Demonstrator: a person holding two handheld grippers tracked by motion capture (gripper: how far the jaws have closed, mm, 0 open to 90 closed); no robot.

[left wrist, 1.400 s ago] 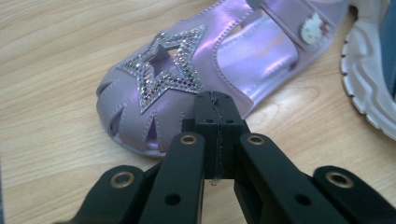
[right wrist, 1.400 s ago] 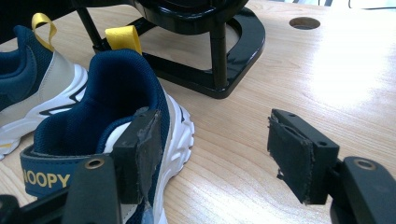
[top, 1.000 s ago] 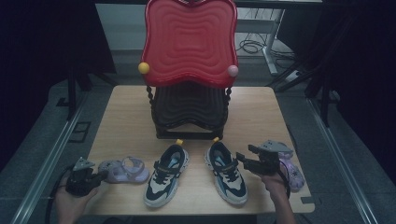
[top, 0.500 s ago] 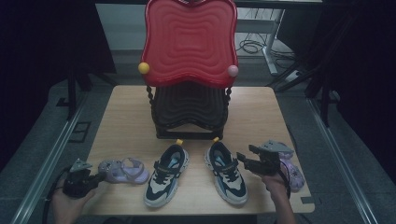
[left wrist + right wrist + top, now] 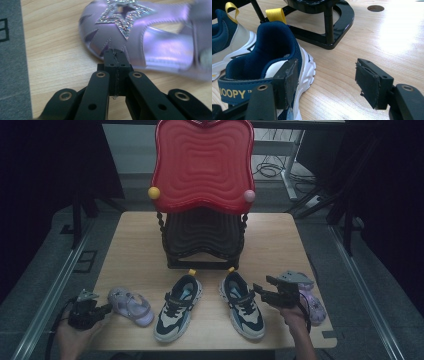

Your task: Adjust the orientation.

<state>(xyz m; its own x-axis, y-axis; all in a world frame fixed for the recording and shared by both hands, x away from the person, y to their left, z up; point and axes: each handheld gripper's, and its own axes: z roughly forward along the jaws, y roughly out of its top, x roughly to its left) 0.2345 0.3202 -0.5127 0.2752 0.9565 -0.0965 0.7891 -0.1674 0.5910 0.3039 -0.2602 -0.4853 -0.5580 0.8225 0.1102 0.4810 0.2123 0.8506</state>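
- Left claw point(image 5: 102, 309), clenched with nothing between its jaws, sits at lower left of the wooden bench point(image 5: 280, 240), tips just beside the lilac sandal point(image 5: 131, 305), which is glossy with a glittered star.
- Right claw point(image 5: 263, 291), released, hovers beside the right navy-and-white sneaker point(image 5: 243, 304); a second lilac sandal point(image 5: 311, 301) lies behind it.
- Compared with the earlier frame, the left claw sits slightly lower; the shoes are unmoved.

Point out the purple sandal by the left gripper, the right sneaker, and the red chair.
purple sandal point(image 5: 131, 304), high view, its upper.
right sneaker point(image 5: 243, 304), high view, its strap.
red chair point(image 5: 202, 165), high view, its backrest.
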